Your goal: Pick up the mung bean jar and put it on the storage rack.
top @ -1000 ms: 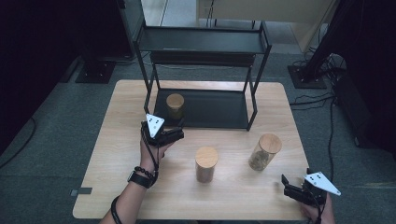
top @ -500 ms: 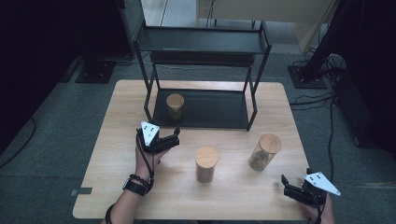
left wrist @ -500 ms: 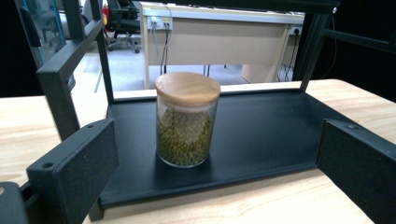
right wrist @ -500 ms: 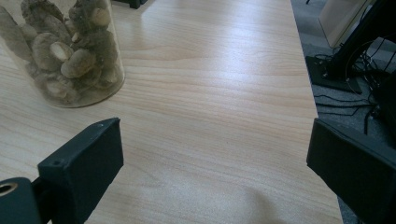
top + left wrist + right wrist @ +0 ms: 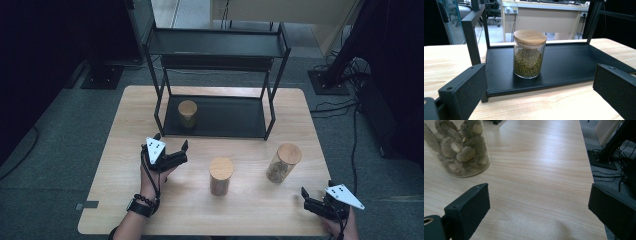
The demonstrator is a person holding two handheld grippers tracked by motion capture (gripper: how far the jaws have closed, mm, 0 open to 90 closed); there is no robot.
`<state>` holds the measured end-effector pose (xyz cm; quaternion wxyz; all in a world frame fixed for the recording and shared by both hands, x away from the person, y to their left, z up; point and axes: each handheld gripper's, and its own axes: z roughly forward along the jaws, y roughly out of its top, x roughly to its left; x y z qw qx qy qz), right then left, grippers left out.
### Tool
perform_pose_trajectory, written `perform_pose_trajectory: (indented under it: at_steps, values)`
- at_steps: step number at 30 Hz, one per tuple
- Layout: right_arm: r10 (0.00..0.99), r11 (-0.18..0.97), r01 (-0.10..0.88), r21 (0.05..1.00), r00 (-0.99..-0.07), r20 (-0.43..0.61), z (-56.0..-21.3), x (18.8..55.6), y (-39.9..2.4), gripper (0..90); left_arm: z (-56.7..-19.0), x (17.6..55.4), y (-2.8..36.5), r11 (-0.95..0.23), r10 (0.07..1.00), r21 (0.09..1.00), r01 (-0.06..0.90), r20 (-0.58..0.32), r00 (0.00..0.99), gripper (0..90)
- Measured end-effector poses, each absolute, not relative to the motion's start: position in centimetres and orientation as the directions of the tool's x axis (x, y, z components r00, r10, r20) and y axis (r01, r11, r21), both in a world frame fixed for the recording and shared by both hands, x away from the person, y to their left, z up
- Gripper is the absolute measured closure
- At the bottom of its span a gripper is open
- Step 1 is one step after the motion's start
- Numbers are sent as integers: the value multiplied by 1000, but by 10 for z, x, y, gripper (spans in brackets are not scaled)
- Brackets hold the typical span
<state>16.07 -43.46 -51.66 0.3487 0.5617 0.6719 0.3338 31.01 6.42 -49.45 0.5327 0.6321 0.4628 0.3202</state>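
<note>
Gaping wide and empty, left tongs facing bean jar; right tongs likewise.

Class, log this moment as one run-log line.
left tongs: open, empty | right tongs: open, empty | bean jar: on rack shelf

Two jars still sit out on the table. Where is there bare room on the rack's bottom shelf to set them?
The bottom shelf is bare from right of the jar of green beans across to the right posts. It is tight only at the left end, between that jar and the left posts. The open left gripper has nothing between it and the shelf's front edge.
</note>
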Motion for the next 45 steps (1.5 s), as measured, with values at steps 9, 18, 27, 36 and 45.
perform_pose_trajectory:
  at_steps: [9, 18, 27, 36, 45]
  values:
    - [988, 141, 523, 841, -123, -89, -517, 161, -435, 34, -501, 302, 73, 1, 929, 967, 254, -95, 359, 0]
    - [989, 139, 524, 840, -122, -88, -516, 161, -435, 34, -505, 295, 81, -3, 932, 967, 255, -90, 352, 0]
    - [989, 139, 524, 840, -121, -88, -516, 161, -435, 34, -509, 289, 90, -5, 935, 966, 258, -87, 345, 0]
    - [989, 140, 523, 841, -120, -90, -516, 161, -435, 34, -513, 282, 98, 4, 937, 964, 265, -96, 336, 0]
    - [988, 143, 522, 841, -119, -94, -517, 161, -435, 34, -514, 277, 104, 7, 937, 965, 261, -97, 335, 0]
